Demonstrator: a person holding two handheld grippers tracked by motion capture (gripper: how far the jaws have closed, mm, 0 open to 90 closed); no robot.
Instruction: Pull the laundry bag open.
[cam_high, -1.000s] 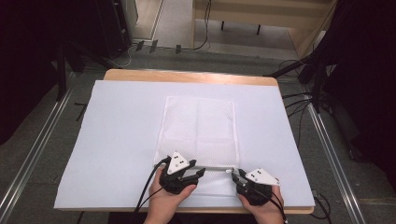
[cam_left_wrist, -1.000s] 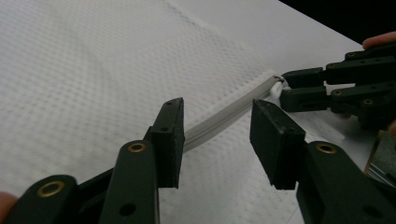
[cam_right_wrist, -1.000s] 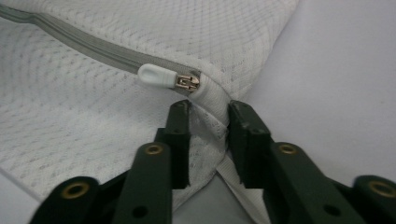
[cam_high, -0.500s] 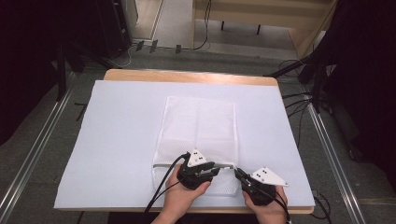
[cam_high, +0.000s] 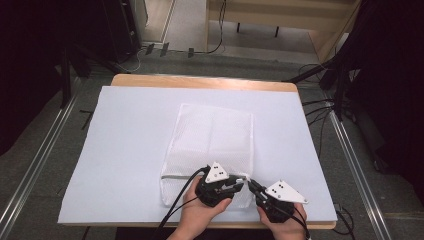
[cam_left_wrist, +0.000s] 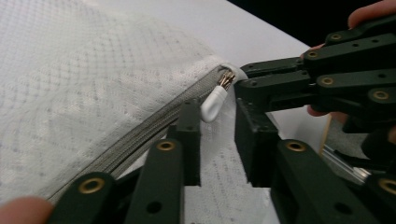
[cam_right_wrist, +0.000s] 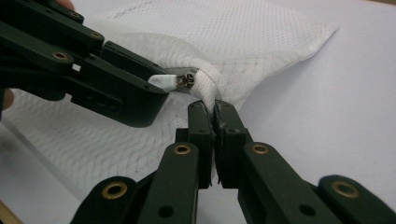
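High view: even overhead light, pale lavender sheet-covered wooden counter (cam_high: 125, 150) bright, surroundings dark, picture soft. Gripper views: white mesh zippered bag (cam_left_wrist: 93, 70) well lit; near black linkage of left tongs (cam_left_wrist: 217, 140) blurred, faint shadows under bag.

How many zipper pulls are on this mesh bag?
1. The white zipper pull sits at the mesh bag corner nearest the right claw; others may be hidden.

Table covering: white sheet (cam_high: 130, 150), flat, covering most of the top
Table (cam_high: 200, 81): wooden, far edge bare
Floor: grey, black cables (cam_high: 320, 107) at right
Rails (cam_high: 35, 165): metal, flanking the table
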